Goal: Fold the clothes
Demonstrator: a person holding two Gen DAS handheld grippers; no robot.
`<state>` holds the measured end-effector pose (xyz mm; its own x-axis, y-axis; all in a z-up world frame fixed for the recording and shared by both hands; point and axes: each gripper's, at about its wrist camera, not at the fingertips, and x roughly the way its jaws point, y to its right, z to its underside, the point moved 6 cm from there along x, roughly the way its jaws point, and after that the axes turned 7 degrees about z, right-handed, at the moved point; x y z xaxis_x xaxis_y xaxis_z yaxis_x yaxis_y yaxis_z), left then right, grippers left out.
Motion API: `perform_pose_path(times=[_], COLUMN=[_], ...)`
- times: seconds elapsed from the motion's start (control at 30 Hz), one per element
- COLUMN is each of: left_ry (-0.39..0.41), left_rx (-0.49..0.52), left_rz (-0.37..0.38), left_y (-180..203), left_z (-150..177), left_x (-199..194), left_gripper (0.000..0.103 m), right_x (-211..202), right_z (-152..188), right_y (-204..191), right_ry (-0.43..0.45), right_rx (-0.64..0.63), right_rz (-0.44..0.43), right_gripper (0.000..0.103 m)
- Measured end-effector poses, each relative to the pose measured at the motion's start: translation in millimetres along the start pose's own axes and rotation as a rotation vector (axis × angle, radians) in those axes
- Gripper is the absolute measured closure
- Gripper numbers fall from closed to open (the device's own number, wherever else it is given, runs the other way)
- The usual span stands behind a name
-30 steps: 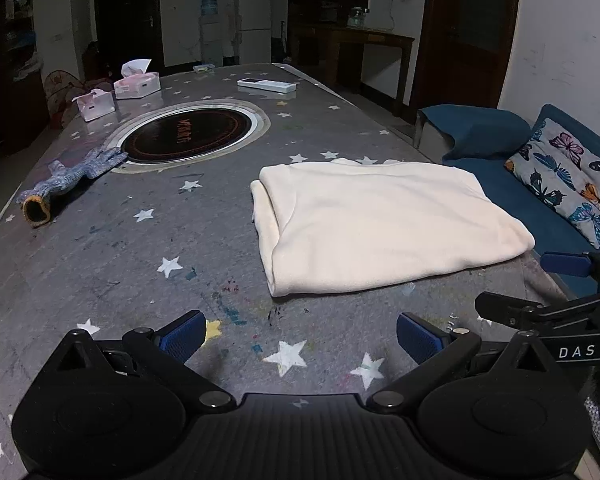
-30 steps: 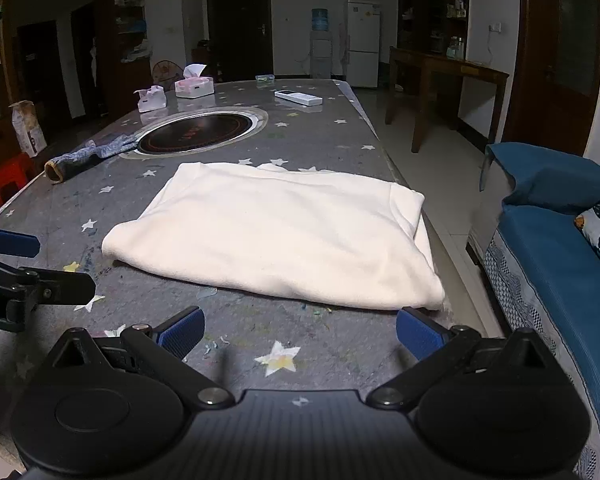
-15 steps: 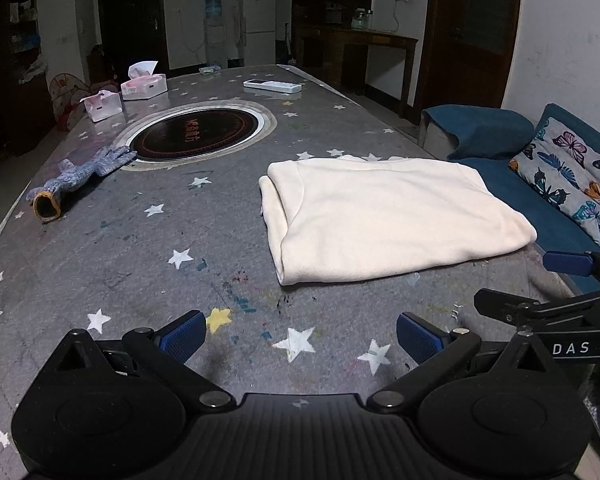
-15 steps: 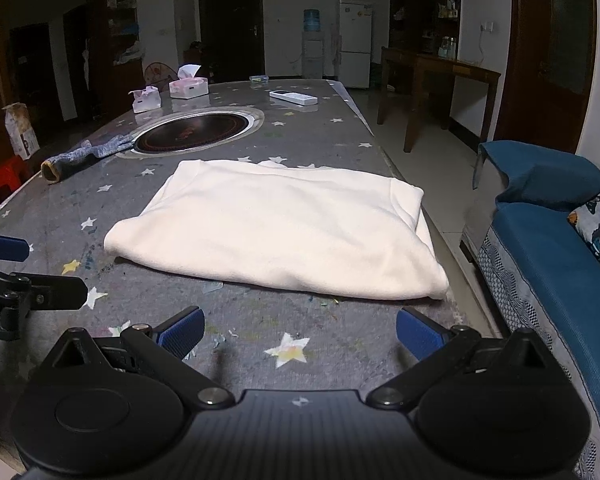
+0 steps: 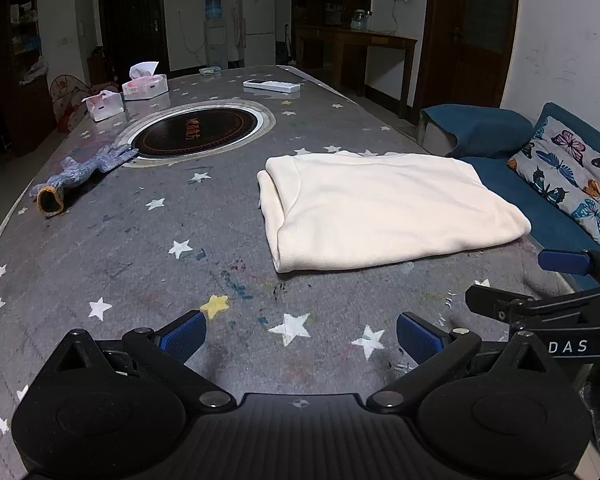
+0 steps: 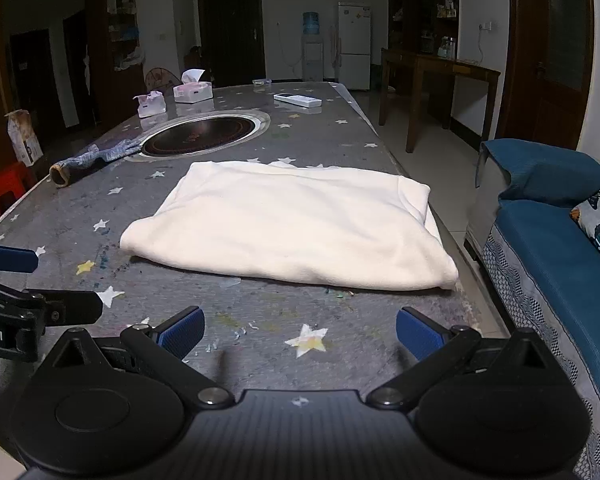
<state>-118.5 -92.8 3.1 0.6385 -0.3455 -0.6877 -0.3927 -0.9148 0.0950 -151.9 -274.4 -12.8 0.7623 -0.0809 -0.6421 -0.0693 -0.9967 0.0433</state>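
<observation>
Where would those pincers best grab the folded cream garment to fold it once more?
Probably the two near corners of the cream garment, coming in low from the near table edge. It lies flat in stacked layers; the left gripper faces the rounded left corner, and the right gripper faces the corner near the sofa. Both are open, apart from the cloth.

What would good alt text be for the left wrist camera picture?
A cream folded garment lies on a grey star-patterned table, just ahead of the open, empty left gripper. Farther back are a knit glove, two tissue boxes and a remote; the right gripper shows at the right edge.
</observation>
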Motion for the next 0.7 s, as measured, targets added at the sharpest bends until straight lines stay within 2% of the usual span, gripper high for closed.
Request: perform_pose_path(times=[0.7], left_ry=[0.018], left_rx=[0.001], left_rz=[-0.006], left_y=[0.3], left_z=[6.3], left_x=[-11.3], left_gripper=[0.000], right_x=[-12.3], right_z=[4.3], right_y=[-7.1], right_ry=[0.018], right_rx=[-0.005], right_rz=[-0.007], right_gripper=[0.000])
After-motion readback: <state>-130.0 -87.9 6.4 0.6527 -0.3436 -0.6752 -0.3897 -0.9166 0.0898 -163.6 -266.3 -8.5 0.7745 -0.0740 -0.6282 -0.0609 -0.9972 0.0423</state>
